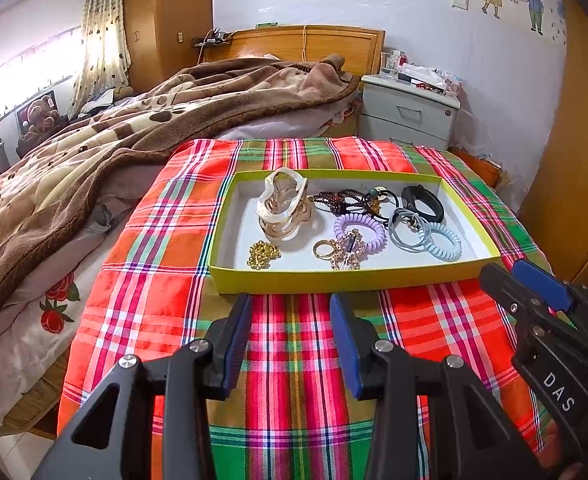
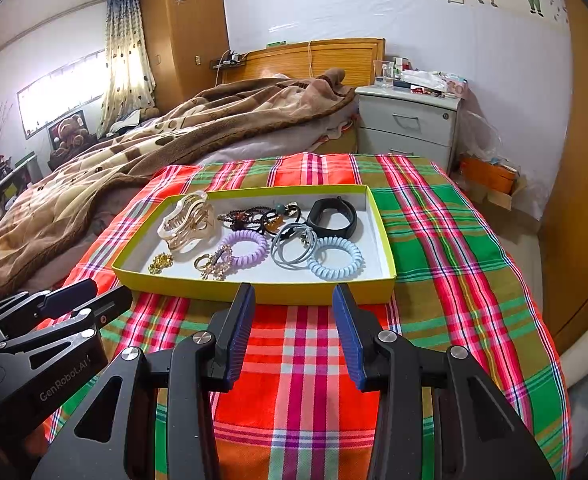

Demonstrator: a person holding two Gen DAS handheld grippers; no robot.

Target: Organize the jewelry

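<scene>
Both the left gripper (image 1: 290,336) and right gripper (image 2: 294,332) hover with fingers wide and empty, just short of the near wall of the shallow yellow cardboard tray (image 1: 333,276), which holds all the jewelry on the plaid cloth (image 2: 433,216). To lift the small gold chain (image 1: 262,254) at the tray's near-left corner, narrow the fingers first.

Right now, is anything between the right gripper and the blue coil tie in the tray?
Only the tray's near yellow wall. The right gripper is open over bare plaid cloth in front of it, and the blue coil tie lies just behind that wall, nothing on top. The left gripper sits off to the side.
</scene>
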